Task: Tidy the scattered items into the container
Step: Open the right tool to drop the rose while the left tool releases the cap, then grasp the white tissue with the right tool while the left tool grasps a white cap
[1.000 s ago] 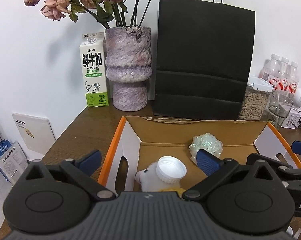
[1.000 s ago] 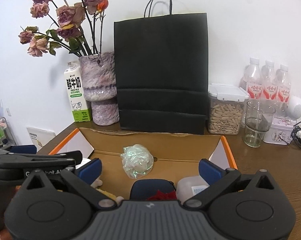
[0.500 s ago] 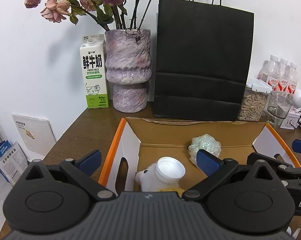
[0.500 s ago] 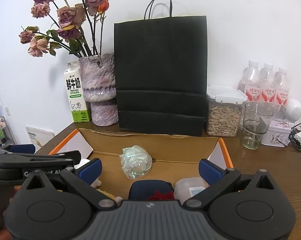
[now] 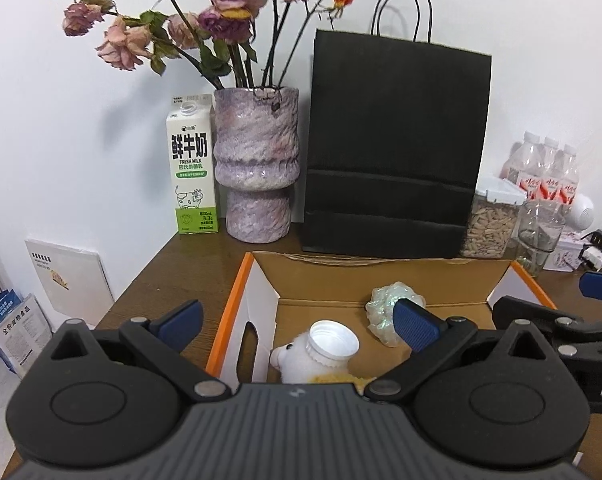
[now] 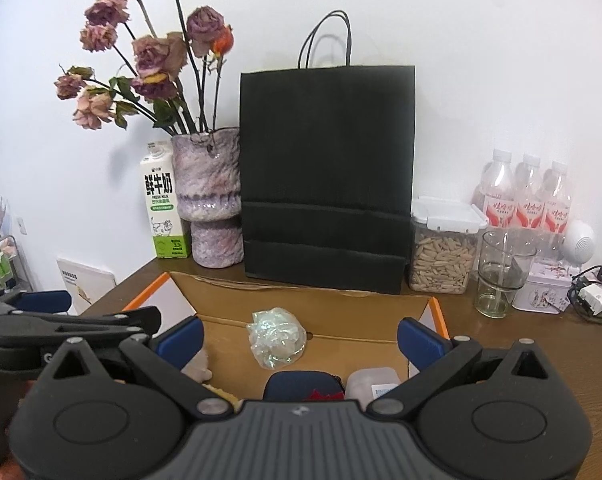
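Nearest the cameras, the left gripper (image 5: 297, 322) and the right gripper (image 6: 299, 338) hung released, jaws spread wide and grasping nothing, above the cardboard box (image 5: 385, 274). Inside it lay a white plush toy (image 5: 301, 364) under a white cap (image 5: 333, 340), a crumpled plastic wrap (image 6: 277, 338), a blue pouch (image 6: 301, 384) and a clear tub (image 6: 371, 380). Behind stood a black paper bag (image 6: 327, 172).

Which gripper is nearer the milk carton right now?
Left. The left gripper hangs at the box's left side, the milk carton ahead-left; the right gripper is farther right.
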`<action>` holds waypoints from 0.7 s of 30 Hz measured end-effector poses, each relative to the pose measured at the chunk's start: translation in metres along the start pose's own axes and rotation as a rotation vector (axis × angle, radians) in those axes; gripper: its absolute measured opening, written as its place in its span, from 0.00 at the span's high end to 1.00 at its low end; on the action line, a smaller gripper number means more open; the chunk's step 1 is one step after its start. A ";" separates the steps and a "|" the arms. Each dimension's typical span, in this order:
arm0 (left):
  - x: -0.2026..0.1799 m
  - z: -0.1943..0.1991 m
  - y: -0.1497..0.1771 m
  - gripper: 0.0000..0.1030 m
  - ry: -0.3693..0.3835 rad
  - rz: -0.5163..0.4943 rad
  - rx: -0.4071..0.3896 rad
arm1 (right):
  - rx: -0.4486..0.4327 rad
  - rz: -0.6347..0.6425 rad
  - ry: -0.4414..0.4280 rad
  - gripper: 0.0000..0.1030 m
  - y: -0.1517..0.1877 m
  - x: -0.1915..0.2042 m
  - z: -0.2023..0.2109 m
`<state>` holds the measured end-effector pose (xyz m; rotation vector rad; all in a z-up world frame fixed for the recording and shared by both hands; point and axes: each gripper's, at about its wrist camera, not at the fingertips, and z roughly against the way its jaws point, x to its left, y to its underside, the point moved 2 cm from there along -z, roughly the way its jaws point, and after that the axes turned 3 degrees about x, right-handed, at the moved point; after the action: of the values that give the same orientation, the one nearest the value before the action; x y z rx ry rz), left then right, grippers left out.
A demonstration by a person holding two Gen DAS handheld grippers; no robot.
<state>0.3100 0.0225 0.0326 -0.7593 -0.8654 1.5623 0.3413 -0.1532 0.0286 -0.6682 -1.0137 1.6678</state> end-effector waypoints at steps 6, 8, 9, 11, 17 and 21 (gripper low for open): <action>0.007 0.020 0.003 0.00 0.018 0.013 -0.021 | -0.008 0.012 -0.004 0.00 0.005 0.002 0.016; 0.009 0.027 0.005 0.00 0.023 0.016 -0.026 | -0.011 0.012 -0.004 0.00 0.008 0.002 0.023; 0.010 0.031 0.007 0.00 0.024 0.016 -0.028 | -0.010 0.016 -0.004 0.00 0.009 0.002 0.025; 0.012 0.037 0.010 0.00 0.024 0.014 -0.031 | -0.008 0.026 -0.005 0.00 0.013 0.003 0.031; 0.022 0.056 0.023 0.00 0.030 0.011 -0.032 | -0.008 0.046 -0.003 0.00 0.026 0.003 0.051; 0.034 0.063 0.035 0.00 0.037 0.020 -0.009 | 0.000 0.063 0.002 0.00 0.038 0.001 0.063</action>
<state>0.2335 0.0450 0.0355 -0.8028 -0.8410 1.5583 0.2714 -0.1759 0.0262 -0.7085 -1.0002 1.7211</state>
